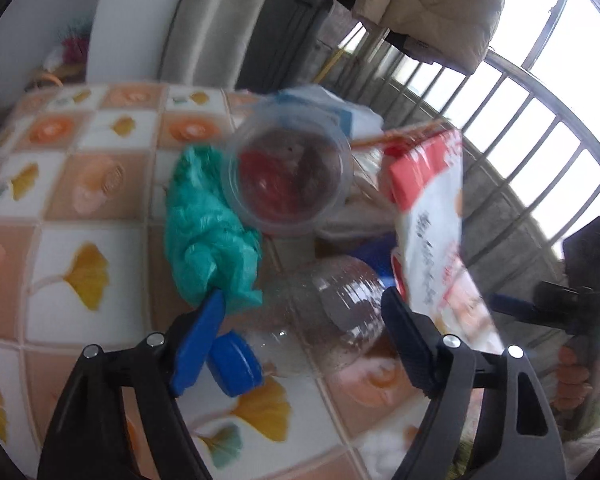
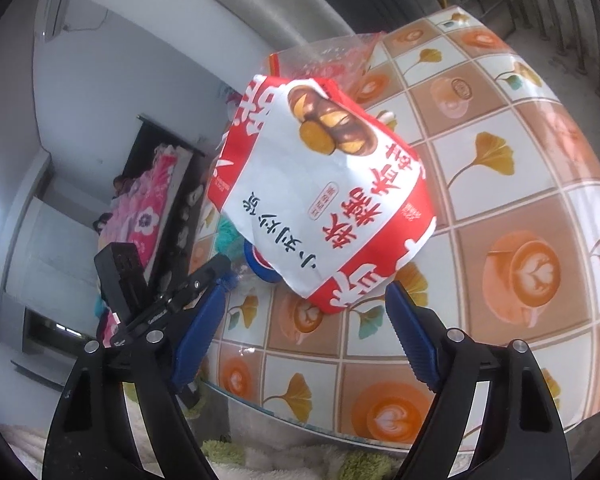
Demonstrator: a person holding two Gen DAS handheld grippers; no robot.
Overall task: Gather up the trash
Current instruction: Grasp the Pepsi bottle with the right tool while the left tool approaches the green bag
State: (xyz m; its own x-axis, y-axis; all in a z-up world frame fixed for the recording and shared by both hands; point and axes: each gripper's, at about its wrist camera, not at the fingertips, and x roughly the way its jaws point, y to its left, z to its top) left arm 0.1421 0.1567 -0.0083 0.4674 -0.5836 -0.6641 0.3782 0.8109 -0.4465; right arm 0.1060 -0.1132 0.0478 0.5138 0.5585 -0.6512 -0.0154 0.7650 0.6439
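Nearest the left gripper (image 1: pixel 300 320), jaws apart, one clear bottle (image 1: pixel 324 316) and one blue cap (image 1: pixel 236 364) lie on the table (image 1: pixel 80 184); the smooth bottle may be squirted aside; one snack bag (image 2: pixel 324 200) sits unclamped ahead of the parted right gripper (image 2: pixel 304 312); one tub (image 1: pixel 288 176) could be toppled.
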